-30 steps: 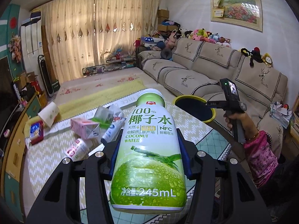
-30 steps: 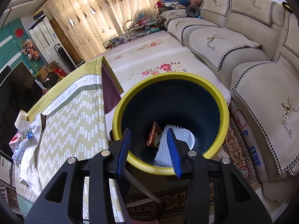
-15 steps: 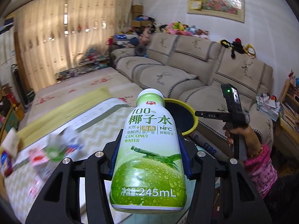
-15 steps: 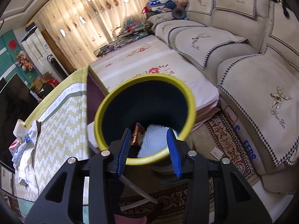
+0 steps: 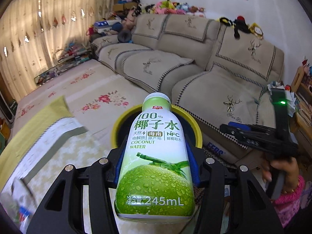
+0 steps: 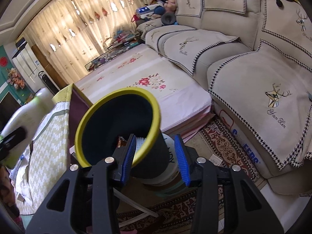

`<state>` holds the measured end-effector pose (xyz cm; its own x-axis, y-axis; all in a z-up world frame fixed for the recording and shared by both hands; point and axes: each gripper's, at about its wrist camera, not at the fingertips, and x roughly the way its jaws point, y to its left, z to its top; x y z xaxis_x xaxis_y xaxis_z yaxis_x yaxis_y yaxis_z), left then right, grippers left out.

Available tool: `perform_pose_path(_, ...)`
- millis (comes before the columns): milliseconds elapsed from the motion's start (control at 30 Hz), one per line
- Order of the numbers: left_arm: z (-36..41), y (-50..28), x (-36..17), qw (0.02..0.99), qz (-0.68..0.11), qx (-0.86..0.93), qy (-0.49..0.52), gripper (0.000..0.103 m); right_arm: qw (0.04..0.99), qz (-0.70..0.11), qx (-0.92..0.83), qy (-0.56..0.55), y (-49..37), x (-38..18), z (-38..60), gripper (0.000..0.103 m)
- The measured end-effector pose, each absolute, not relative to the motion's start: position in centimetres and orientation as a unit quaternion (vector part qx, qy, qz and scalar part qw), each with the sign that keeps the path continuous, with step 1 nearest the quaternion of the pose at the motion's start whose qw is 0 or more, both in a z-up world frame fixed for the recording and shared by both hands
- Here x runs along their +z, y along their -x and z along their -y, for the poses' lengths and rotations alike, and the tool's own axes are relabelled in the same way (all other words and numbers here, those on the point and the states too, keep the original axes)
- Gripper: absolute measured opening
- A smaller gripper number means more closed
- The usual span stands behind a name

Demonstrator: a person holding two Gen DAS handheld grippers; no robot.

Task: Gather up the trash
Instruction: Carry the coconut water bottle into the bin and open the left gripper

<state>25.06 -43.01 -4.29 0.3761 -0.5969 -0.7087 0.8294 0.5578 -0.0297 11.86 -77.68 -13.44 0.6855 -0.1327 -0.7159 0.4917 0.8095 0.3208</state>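
- Bottle (image 5: 155,167) of coconut water fills the middle of the left wrist view, clenched between the blue pads of the left gripper (image 5: 156,161), standing upright with the cap pointing away from the camera.
- The grip sits low on the body, around the widest part, probably because that's the firmest place to squeeze a light plastic bottle without it popping out.
- Right behind the cap in that view is the yellow rim of the bin (image 5: 196,130), so the bottle looks lined up with the opening but not over it yet, as far as anyone can judge from this angle.
- The right gripper (image 6: 156,157) is near the bottom centre of its own view, fingers spread apart and grasping nothing; the bin's near rim (image 6: 154,105) runs between them.
- Best guess is the right hand is parked there to steady or tilt the bin toward the bench (image 6: 46,156), since the opening leans toward that side.
- Inside the bin there's already something white and bristly (image 6: 140,143), plus a dark wrapper that's too hidden to call.
- The bottle also shows as a blurry pale shape (image 6: 29,117) at the left edge of the right wrist view.
- Next step is likely carrying it over the rim and letting go.
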Motion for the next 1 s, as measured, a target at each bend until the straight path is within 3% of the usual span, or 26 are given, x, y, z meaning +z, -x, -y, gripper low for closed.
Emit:
perform_pose_path(400, 53.1, -28.5, -9.9, 0.786, -0.400, -0.429, -0.194, 0.052, 0.869, -0.368, -0.192, -0.270, -11.3, -15.4, 80.0, 0.041)
perform_pose_path(467, 53.5, -28.9, -10.4, 0.787, -0.405, -0.425, -0.190, 0.056, 0.868, -0.370, -0.191, -0.272, -11.3, -15.6, 80.0, 0.042)
perform_pose_path(533, 53.6, -28.9, -10.3, 0.794, -0.396, -0.419, -0.191, 0.070, 0.867, -0.372, -0.189, -0.273, -11.5, -15.7, 79.9, 0.042)
perform_pose_path(700, 50.5, -28.0, -8.4, 0.805, -0.382, -0.418, -0.177, 0.072, 0.869, -0.372, -0.181, -0.271, -11.6, -15.3, 79.1, 0.042)
perform_pose_path(833, 45.3, -26.3, -4.8, 0.825, -0.355, -0.417, -0.140, 0.085, 0.872, -0.372, -0.171, -0.268, -11.8, -15.1, 78.1, 0.043)
perform_pose_path(1000, 37.9, -23.4, -0.9, 0.857, -0.317, -0.390, -0.112, 0.092, 0.877, -0.377, -0.152, -0.257, -12.3, -14.9, 76.0, 0.043)
